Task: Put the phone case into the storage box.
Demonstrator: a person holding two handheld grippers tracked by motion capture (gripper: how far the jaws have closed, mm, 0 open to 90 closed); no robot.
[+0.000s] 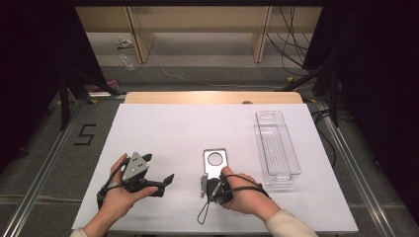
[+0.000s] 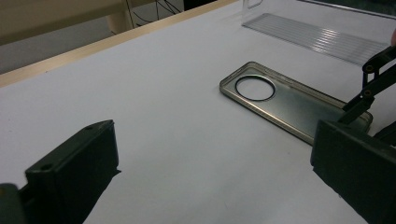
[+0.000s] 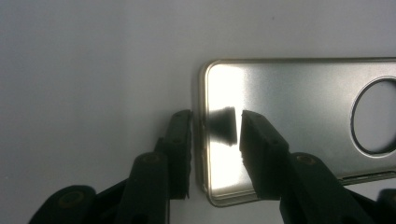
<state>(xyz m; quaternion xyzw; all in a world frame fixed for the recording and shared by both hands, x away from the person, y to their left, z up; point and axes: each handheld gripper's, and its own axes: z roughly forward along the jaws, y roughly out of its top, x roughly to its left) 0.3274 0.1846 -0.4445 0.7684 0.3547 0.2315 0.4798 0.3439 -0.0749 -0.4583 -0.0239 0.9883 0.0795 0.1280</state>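
I've got the right gripper (image 1: 213, 183) low over the white table (image 1: 163, 133), the right hand (image 1: 245, 194) wrapped round its body, wrist angled in from the bottom right, sleeve cuff at the table's near edge. Its jaws point away from me at the near short end of the phone case (image 1: 215, 163), which lies flat on the table, round camera hole at its far end. In the right gripper view the jaws straddle that end wall of the phone case (image 3: 299, 121): one jaw outside the rim, the other inside over the shiny floor. A slim gap shows on each side, so they're not pressing on the wall yet.

The left gripper (image 1: 159, 181) sits off to the left, well apart from the case, the left hand (image 1: 118, 195) cupping it from below, jaws pointing right and standing wide apart, nothing between them. The clear tray (image 1: 276, 145) lies to the right, just beyond the case.
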